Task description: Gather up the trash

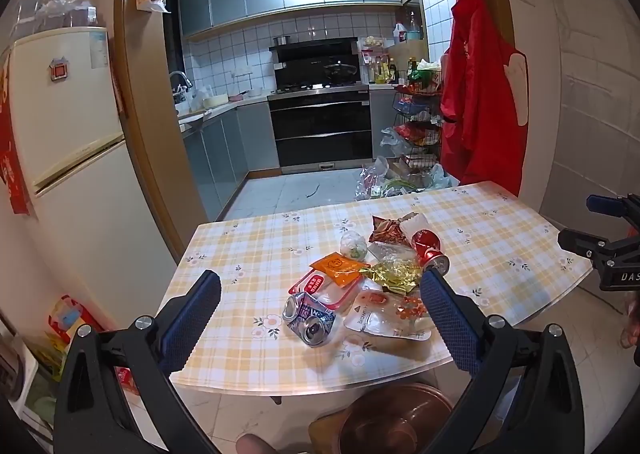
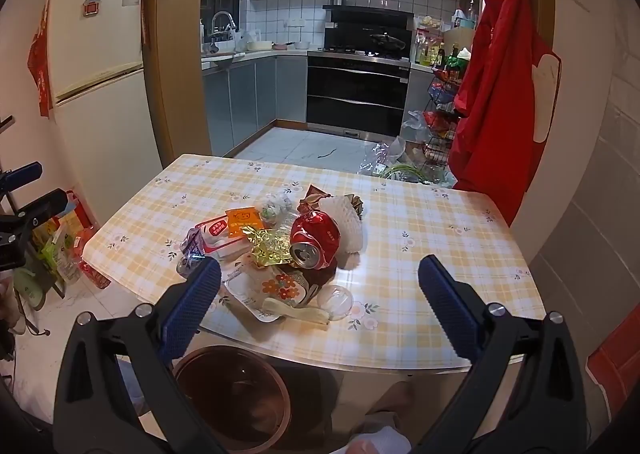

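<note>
Kitchen table (image 1: 248,254) heaped with trash, bin (image 2: 236,394) below its near edge.
Both grippers, left (image 1: 320,294) and right (image 2: 320,274), hover empty with jaws apart; best start with the silver can (image 1: 308,318) nearest the edge, pinching across its crushed middle.

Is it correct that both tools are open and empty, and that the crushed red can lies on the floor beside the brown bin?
Not quite. The crushed red can lies on the table, in the pile of trash, as the right wrist view shows. The brown bin stands below the table edge. Left tool and right tool are open and empty.
</note>
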The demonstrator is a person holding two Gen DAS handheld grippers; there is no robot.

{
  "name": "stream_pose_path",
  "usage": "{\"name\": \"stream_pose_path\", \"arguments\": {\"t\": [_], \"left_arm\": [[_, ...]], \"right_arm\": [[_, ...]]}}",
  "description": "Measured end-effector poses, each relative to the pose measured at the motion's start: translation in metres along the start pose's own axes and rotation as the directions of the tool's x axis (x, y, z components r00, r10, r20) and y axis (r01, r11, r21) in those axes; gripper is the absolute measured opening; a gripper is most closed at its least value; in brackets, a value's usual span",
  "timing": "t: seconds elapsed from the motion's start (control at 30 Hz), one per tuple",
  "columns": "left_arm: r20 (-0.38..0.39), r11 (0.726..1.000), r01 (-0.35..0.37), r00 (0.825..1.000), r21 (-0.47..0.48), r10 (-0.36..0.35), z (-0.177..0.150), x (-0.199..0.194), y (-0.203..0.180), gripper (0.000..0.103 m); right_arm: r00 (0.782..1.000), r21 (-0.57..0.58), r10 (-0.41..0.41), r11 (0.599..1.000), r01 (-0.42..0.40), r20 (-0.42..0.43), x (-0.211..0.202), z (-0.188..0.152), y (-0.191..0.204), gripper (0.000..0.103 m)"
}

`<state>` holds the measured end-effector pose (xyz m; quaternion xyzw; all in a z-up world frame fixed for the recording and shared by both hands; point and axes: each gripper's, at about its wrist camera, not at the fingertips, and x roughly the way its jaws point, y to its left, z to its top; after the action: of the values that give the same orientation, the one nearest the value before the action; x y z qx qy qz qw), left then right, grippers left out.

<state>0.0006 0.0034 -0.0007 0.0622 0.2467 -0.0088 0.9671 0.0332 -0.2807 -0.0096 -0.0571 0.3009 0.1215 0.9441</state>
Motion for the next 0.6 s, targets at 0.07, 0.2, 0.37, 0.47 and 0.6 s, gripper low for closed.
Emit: {"name": "stream_pose_path", "arguments": {"t": [0.07,0.2,0.37,0.47,0.6], "left_arm": [[0.001,1.0,-0.002,1.0,0.002,0.002,0.0,-0.001,-0.001,0.098],[0.003,1.0,-0.002,1.0,0.002,0.002,0.0,-0.006,0.0,0.098],[0.01,1.0,-0.004,1.0,-0.003,0.004,0.006,-0.01,0.008,0.098],[0.012,1.0,-0.009,1.0,-0.001,0.009,0.007,-0.01,0.009,0.098],[0.013,1.0,-0.01,1.0,0.001,0.01,0.007,-0.01,0.007,0.098]], "right_arm": [[1.0,-0.002,0.0,1.0,0.0,0.0,0.001,-0.001,0.001,0.097],[1.0,-0.008,-0.007,1.0,0.007,-0.003,-0.002,0.002,-0.004,0.097],[1.0,-0.01,-0.015,1.0,0.015,0.0,-0.005,0.003,0.003,0.097],[1.0,-0.009,-0.016,1.0,0.016,0.002,-0.005,0.003,0.002,0.097],[1.0,-0.01,-0.016,1.0,0.017,0.003,-0.005,0.003,0.002,0.098]]}}
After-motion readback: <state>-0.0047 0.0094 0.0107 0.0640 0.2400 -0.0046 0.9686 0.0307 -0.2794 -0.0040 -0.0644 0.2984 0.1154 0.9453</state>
